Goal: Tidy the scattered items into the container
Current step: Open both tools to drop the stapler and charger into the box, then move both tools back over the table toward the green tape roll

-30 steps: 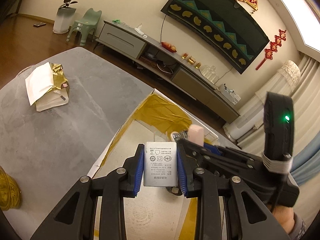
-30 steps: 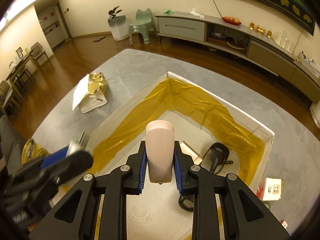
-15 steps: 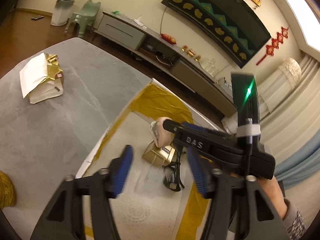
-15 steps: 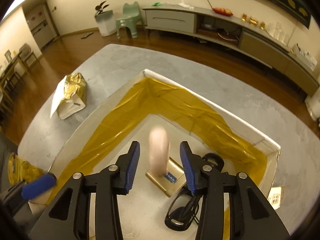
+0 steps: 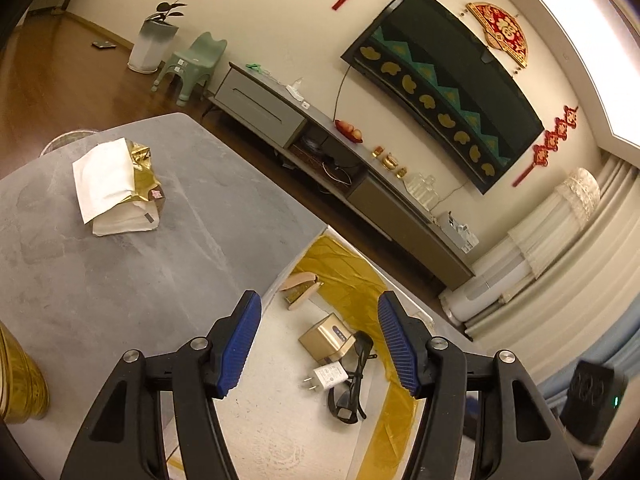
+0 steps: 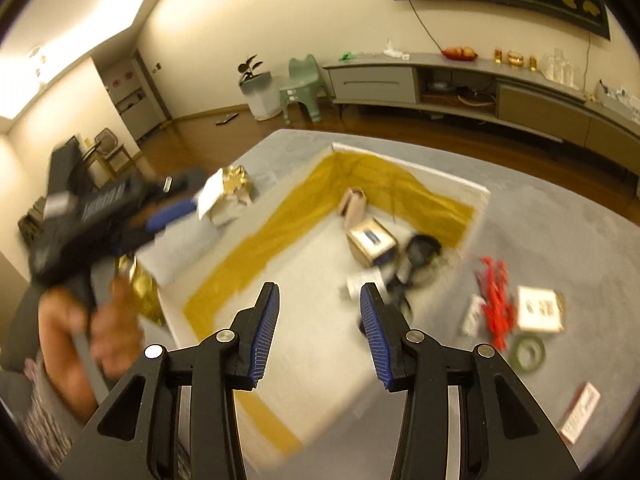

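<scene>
The white box lined with gold foil lies on the grey table. Inside it are a white charger, a pink oblong case, a small gold box and black glasses. My left gripper hangs open above the box with nothing in it. My right gripper is open and empty over the box's near side. In the blurred right wrist view, the left gripper shows at left, held by a hand.
A white and gold bag lies on the table left of the box. Right of the box are a red plastic item, a white carton, a green tape roll and a flat packet. A gold object stands at the table's left edge.
Both grippers opened: the left dropped the white charger and the right dropped the pink case into the box. Both have since pulled back and up from the box.
</scene>
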The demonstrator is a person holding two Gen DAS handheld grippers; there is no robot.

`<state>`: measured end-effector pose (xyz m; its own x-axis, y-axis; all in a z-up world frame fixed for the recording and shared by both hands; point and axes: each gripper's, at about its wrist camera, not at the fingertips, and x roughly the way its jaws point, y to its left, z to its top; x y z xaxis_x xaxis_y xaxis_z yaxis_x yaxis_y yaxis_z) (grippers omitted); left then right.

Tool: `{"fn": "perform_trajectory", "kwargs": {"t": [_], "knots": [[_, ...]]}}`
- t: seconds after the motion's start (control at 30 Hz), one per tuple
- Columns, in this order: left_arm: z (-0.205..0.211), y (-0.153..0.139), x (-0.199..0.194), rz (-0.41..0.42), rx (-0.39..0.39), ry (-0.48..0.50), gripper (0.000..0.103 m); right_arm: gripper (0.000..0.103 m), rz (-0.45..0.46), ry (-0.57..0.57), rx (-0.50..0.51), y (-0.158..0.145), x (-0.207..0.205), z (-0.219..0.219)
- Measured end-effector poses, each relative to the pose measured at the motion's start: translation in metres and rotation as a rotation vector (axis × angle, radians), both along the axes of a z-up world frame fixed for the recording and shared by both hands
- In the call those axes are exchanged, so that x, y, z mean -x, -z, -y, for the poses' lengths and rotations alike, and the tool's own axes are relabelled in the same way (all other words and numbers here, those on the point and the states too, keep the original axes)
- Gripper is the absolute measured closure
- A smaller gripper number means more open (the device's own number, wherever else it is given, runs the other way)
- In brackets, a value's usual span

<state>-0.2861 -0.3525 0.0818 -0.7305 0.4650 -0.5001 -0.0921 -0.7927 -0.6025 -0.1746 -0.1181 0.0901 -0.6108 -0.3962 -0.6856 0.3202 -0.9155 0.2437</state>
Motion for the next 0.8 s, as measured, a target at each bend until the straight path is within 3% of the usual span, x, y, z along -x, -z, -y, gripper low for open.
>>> {"fn": "perform_trajectory", "kwargs": {"t": [0.17,0.57,0.8], "knots": [[-0.014,-0.001,-0.006,-0.008,0.031,0.031,0.042,0.058,0.057,0.047,0.047,0.024,-0.017,-0.032],[-0.069,-0.017,-0.03,-0.068,0.121,0.141,0.042,0.058,0.008,0.075,0.064,0.005,-0.053,-0.072],[-0.128,-0.03,-0.055,-0.157,0.263,0.235,0.042,0.058,0.007,0.124,0.062,0.003,-0.071,-0.104]]}}
